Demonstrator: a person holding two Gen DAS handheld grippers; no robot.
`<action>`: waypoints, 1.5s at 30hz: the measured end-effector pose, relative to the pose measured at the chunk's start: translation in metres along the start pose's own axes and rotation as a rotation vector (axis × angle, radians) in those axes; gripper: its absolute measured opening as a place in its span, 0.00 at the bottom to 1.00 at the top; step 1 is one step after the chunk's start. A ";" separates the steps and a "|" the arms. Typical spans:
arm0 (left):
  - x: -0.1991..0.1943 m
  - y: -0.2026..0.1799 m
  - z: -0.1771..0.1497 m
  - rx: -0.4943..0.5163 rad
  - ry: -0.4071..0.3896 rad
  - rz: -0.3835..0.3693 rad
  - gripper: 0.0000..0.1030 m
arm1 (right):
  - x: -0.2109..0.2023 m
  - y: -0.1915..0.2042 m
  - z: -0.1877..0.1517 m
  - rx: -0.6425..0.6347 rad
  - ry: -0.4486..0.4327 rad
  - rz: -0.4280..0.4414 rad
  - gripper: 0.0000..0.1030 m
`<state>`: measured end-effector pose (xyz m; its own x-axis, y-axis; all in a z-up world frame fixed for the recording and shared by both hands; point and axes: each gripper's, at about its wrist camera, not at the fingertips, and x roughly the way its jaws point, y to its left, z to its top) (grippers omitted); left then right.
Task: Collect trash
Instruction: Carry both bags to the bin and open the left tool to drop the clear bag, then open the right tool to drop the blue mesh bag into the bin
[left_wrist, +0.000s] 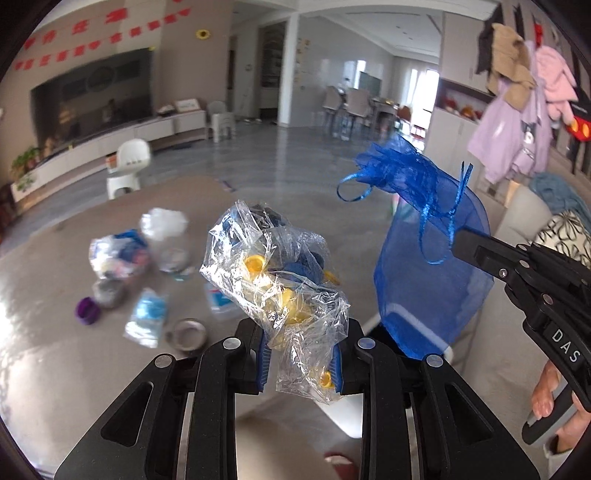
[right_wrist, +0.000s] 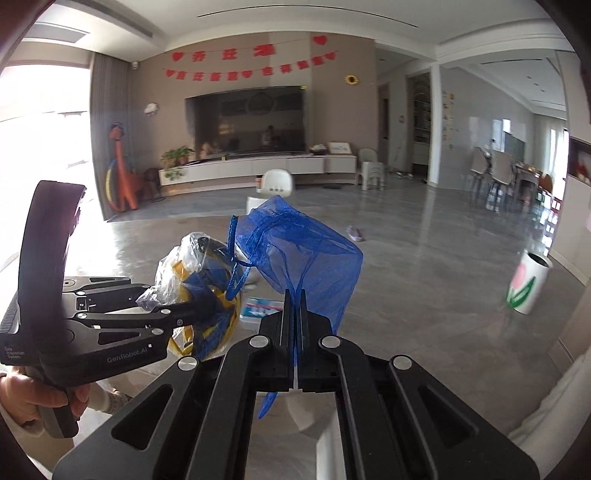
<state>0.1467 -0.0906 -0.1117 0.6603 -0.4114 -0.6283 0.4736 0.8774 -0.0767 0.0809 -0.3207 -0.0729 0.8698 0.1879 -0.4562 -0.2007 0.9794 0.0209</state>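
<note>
Left fingers (left_wrist: 301, 360) clamp clear bag (left_wrist: 273, 273) of yellow caps; right fingers (right_wrist: 292, 295) pinch blue pouch (right_wrist: 306, 254).

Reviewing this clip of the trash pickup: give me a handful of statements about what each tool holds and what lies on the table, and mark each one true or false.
1. The left tool is shut on a crumpled clear plastic bag with yellow and blue pieces inside. True.
2. The right tool is open and holds nothing. False: it is shut on a blue mesh pouch.
3. The pouch's ribbon hangs loose. True.
4. The table holds only one item. False: several wrappers, a purple ring and a metal ring lie there.
5. The pouch lies on the table. False: it is held up in the air.
</note>
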 end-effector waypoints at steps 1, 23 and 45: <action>0.006 -0.011 0.001 0.012 0.008 -0.017 0.24 | -0.005 -0.009 -0.005 0.010 0.002 -0.028 0.02; 0.113 -0.163 -0.019 0.210 0.197 -0.193 0.24 | -0.020 -0.110 -0.084 0.162 0.102 -0.195 0.02; 0.125 -0.152 -0.016 0.332 0.156 0.075 0.95 | 0.010 -0.122 -0.100 0.207 0.168 -0.179 0.02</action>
<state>0.1482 -0.2717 -0.1908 0.6156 -0.2843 -0.7350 0.6079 0.7649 0.2132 0.0690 -0.4459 -0.1689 0.7928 0.0134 -0.6093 0.0600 0.9932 0.1000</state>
